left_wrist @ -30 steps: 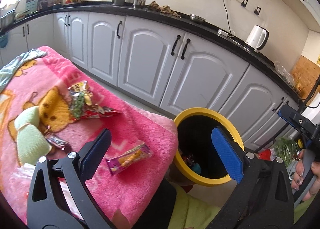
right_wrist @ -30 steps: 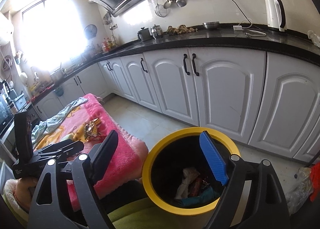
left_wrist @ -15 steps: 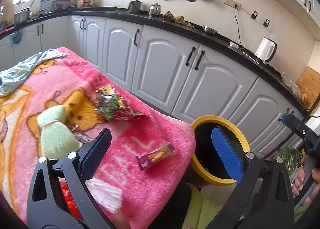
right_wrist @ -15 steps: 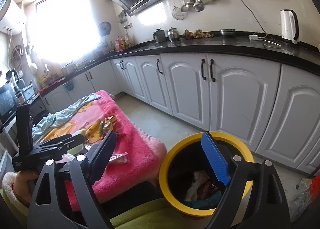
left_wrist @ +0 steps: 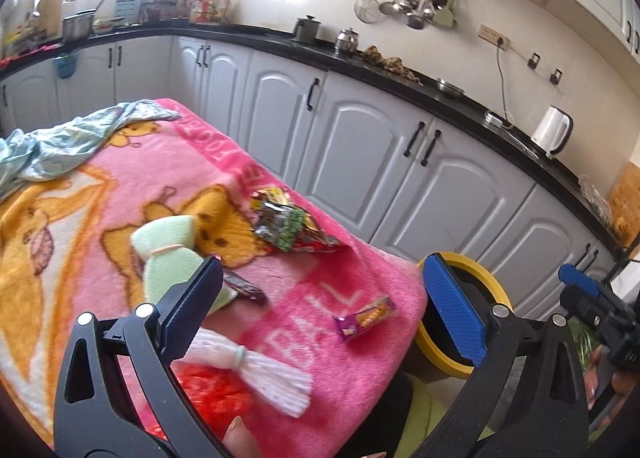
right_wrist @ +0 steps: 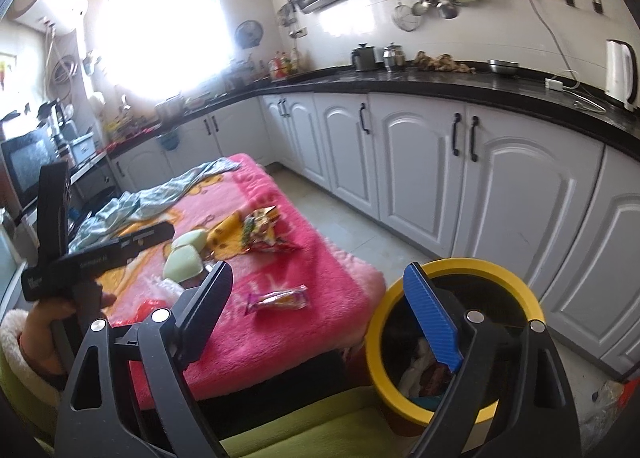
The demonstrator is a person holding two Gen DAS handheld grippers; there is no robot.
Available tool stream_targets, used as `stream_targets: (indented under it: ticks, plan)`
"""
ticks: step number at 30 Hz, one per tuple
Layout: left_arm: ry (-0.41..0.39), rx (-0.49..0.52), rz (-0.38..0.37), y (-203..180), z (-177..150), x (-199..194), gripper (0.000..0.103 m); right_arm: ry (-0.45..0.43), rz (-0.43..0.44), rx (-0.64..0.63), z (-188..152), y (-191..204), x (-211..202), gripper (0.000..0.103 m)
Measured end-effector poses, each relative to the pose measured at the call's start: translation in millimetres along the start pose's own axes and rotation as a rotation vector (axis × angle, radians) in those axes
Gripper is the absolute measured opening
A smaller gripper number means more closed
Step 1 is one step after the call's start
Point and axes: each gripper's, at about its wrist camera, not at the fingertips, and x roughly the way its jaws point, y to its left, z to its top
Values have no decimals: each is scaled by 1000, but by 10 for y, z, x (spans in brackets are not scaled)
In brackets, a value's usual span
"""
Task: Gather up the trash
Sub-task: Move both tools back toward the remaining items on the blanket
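Observation:
Trash lies on a pink blanket [left_wrist: 360, 378]: a small purple-and-orange snack wrapper [left_wrist: 366, 316], a heap of crumpled foil wrappers [left_wrist: 292, 226] and a dark bar wrapper [left_wrist: 244, 288]. My left gripper [left_wrist: 320, 270] hovers open and empty above the blanket's near end, short of the snack wrapper. My right gripper [right_wrist: 318, 274] is also open and empty, between the snack wrapper [right_wrist: 280, 298] and the yellow-rimmed bin [right_wrist: 460, 262], which holds trash [right_wrist: 424, 370]. A hand holds the left gripper [right_wrist: 112, 198] at the left of the right wrist view.
Green pouches [left_wrist: 168, 254], a white bundle [left_wrist: 256, 370] and red mesh [left_wrist: 212, 390] lie on the near blanket. A light-blue cloth [left_wrist: 60, 142] lies at its far end. White cabinets [right_wrist: 480, 186] run behind, across a strip of tiled floor [right_wrist: 352, 226].
Both views have swung left, away from the bin and toward the blanket. More of the blanket and its wrappers now shows. Both grippers stay open and empty.

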Motion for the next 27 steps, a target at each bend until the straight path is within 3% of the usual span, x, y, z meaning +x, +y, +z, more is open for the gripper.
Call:
stream_targets:
  ticks: [17, 27]
  plan:
    - [-38, -81, 105, 674, -49, -335, 92, 99, 121, -124, -106, 712, 304, 85]
    - [-15, -97, 139, 975, -213, -457, 92, 168, 170, -179, -210, 978, 534, 85]
